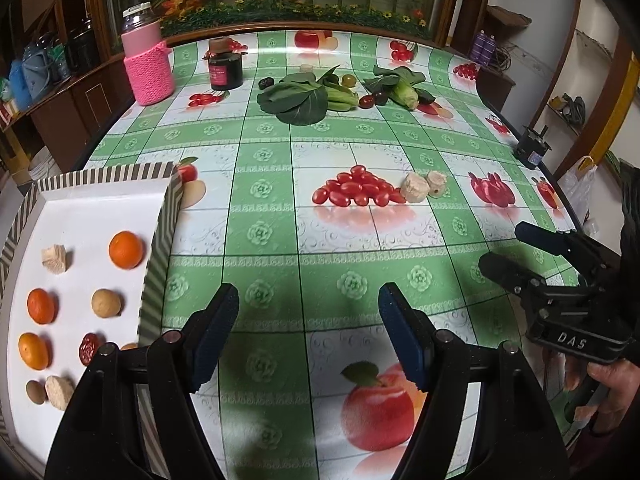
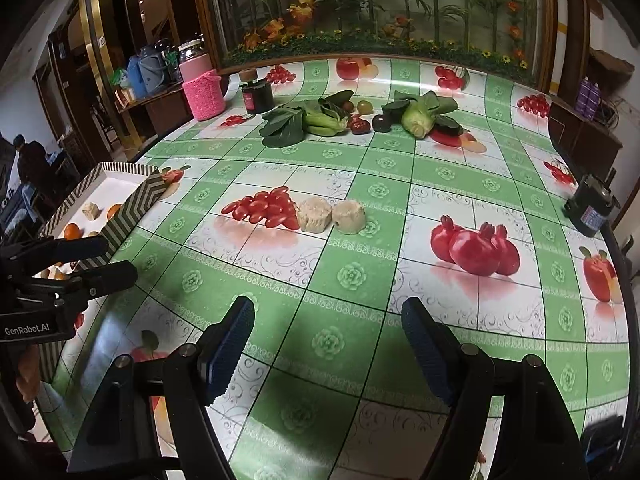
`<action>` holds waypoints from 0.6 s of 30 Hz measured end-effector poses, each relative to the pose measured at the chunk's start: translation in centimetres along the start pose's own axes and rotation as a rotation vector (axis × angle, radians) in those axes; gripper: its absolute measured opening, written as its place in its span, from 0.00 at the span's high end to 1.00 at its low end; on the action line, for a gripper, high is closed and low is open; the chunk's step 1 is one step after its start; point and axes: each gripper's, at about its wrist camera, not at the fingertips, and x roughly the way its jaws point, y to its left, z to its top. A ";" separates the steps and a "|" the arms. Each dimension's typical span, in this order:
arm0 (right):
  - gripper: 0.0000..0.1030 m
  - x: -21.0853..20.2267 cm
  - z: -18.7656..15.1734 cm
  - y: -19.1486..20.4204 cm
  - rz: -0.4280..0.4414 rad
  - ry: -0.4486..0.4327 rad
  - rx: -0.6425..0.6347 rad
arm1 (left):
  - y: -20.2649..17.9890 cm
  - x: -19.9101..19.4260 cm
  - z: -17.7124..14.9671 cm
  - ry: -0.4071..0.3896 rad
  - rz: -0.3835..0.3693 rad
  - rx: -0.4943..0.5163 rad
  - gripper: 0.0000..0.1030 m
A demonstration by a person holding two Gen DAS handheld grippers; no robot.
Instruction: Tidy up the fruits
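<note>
Wide-apart, empty right gripper marked "DAS"; left gripper, "GenRobot.AI", likewise

3 oranges, 2 bok choy, 2 pale cakes mid-table, 2 grippers.

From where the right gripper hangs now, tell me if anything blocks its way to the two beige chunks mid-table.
Nothing visible does. The right gripper is open and empty, and only bare tablecloth lies between it and the two beige chunks. The vegetables sit well behind them.
</note>
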 end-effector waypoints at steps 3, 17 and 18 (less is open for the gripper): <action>0.24 0.2 0.5 0.2 -0.003 -0.009 -0.019 | -0.2 0.3 0.4 0.000 0.001 0.002 0.30; 0.38 5.9 4.1 -1.6 -0.006 0.033 -0.116 | -0.9 2.0 1.7 0.023 0.009 0.008 0.30; 0.38 6.1 4.3 -1.8 -0.005 0.033 -0.114 | -0.9 2.1 1.7 0.024 0.010 0.008 0.30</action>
